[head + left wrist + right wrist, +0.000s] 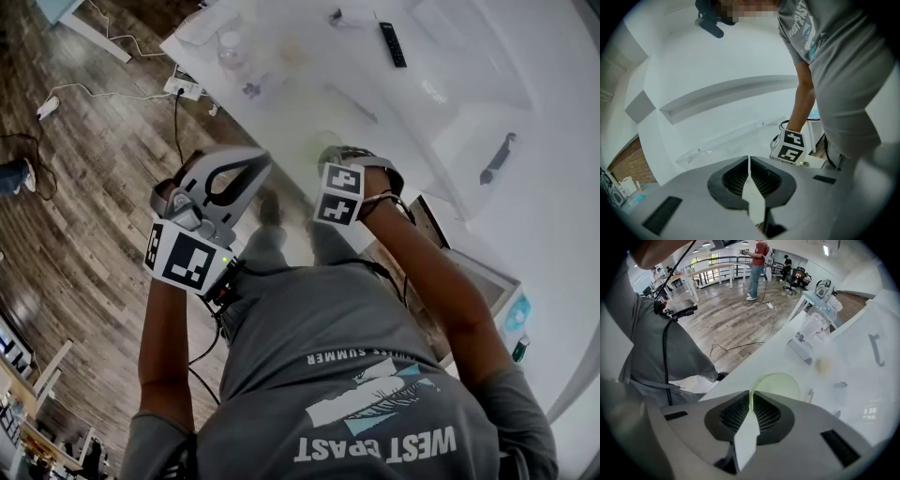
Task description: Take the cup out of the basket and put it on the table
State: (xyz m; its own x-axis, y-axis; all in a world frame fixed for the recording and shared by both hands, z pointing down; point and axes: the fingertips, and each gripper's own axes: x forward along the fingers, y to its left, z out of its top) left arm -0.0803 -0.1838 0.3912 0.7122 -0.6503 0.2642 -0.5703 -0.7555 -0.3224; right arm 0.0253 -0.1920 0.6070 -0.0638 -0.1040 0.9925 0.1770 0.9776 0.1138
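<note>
The right claw (750, 397) is narrowed to a slit, pinching the near rim of the pale green cup (780, 385). The cup sits just beyond the claw's tips, at the near edge of the white tabletop (862, 376). Its round mouth faces back toward the claw, and its long axis runs away from the claw, down to the tabletop. The left claw (749, 161) is pressed together with nothing in it, raised off to the side of the right one.
</note>
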